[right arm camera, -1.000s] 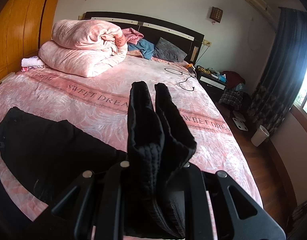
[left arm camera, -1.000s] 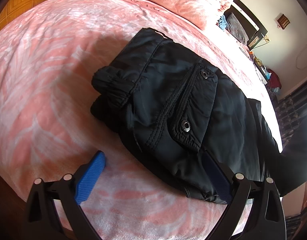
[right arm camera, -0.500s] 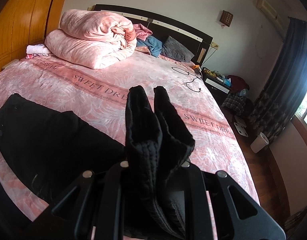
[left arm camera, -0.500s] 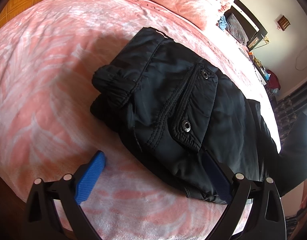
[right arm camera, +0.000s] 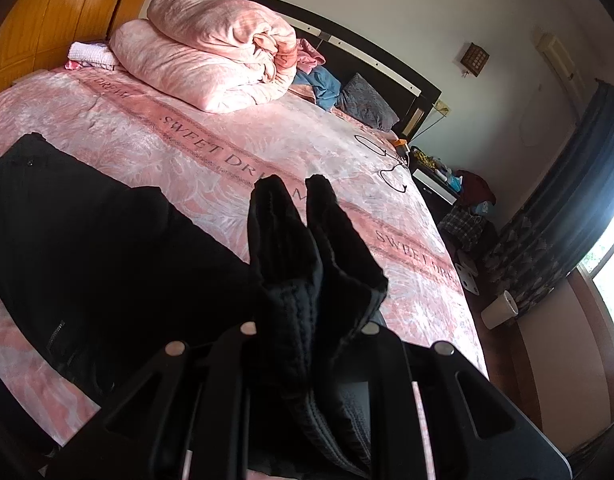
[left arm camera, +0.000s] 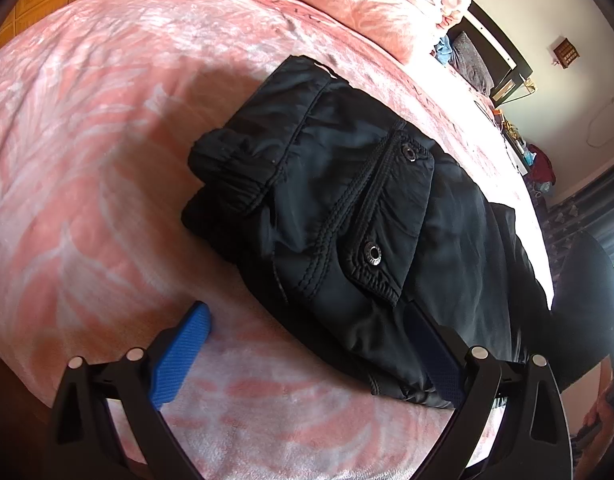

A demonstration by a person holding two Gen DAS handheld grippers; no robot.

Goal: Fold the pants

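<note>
Black pants (left arm camera: 347, 200) lie on the pink bedspread (left arm camera: 87, 140), waistband end bunched and a snap-flap pocket facing up. My left gripper (left arm camera: 307, 344) hovers open at their near edge. One blue pad (left arm camera: 183, 352) is over bare bedspread and the other fingertip (left arm camera: 431, 352) sits over the pants' hem fabric. In the right wrist view my right gripper (right arm camera: 307, 340) is shut on the two ribbed leg cuffs (right arm camera: 299, 248), which stick up past the fingers. The rest of the pants (right arm camera: 87, 240) spreads out flat to the left.
A folded pink duvet (right arm camera: 211, 60) and pillows lie by the dark headboard (right arm camera: 371, 56). A black cable (right arm camera: 387, 164) lies on the far side of the bed. A nightstand (right arm camera: 439, 184), a curtain (right arm camera: 567, 220) and a white bin (right arm camera: 501, 310) stand to the right. A person's hand (left arm camera: 603, 404) shows at the right edge.
The right gripper has rolled and sunk toward the bed with the cuffs still clamped, so the bed now looks tilted in its view. The left gripper and the pants under it have stayed put.
</note>
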